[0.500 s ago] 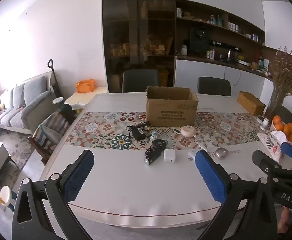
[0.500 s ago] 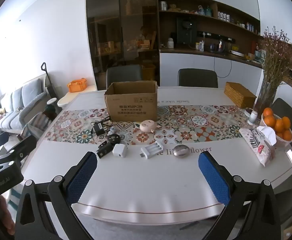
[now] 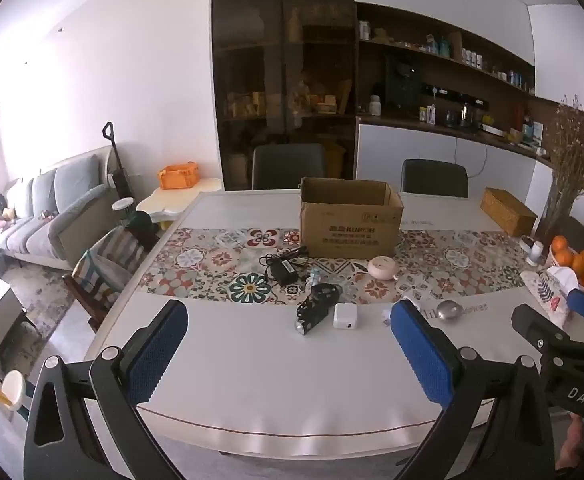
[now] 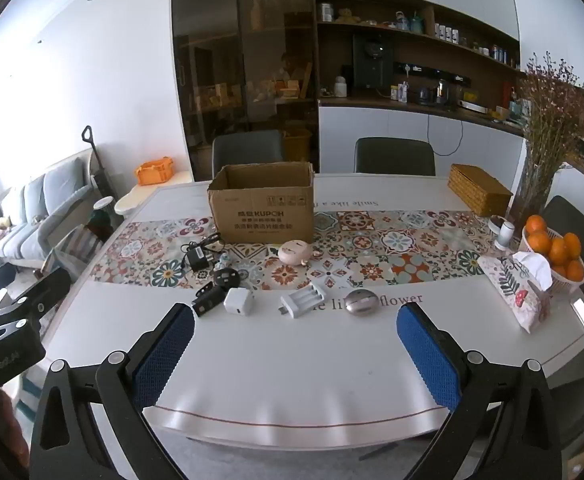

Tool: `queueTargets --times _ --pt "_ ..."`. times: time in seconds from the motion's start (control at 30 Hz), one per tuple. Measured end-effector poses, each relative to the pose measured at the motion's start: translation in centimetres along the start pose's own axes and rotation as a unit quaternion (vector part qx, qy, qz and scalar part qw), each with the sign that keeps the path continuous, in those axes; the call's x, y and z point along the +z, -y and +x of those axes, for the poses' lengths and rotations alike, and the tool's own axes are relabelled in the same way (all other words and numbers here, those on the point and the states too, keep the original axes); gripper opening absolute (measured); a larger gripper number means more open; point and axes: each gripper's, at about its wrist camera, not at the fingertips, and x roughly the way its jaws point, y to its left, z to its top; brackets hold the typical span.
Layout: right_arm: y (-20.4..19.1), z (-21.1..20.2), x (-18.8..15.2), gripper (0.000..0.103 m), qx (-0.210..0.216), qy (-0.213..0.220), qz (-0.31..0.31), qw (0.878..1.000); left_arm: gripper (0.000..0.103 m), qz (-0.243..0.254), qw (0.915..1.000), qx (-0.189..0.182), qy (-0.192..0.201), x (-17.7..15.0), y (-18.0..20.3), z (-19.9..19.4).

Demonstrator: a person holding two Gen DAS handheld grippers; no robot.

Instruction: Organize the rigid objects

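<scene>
Gadgets lie scattered on the desk (image 4: 292,360) before the box (image 4: 264,208). Both grippers, left (image 3: 288,348) and right (image 4: 293,350), are held spread and empty. The charger (image 4: 238,301) should be approached squarely, gripped across flat sides.

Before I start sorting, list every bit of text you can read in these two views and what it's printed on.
"KUPOH": front of the cardboard box; the lines beside and under it are too blurred to read.
"Smile like a f…", upside down: table top behind the box.
"…e li… flower": table top near the silver oval gadget, partly covered.
"DAS": body of the right gripper.
Lettering on the left gripper: unreadable.
Shelf labels: too small.
</scene>
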Motion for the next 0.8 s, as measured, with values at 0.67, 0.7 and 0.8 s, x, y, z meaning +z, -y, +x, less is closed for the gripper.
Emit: queueTargets --times 0.67,0.7,0.8 --pt "0.16 -0.12 -0.02 0.102 0.001 0.002 0.000 1.000 0.103 0.007 0.9999 0.006 0.009 0.04 0.36 -0.57" --pt "0.16 -0.13 -0.01 0.102 0.001 0.002 0.000 1.000 0.103 0.008 0.9999 0.006 0.009 0.04 0.36 -0.56" --pt "0.14 -0.09 0.01 0.102 0.000 0.002 0.000 1.000 0.103 0.007 0.9999 0.005 0.008 0.02 0.51 -0.60"
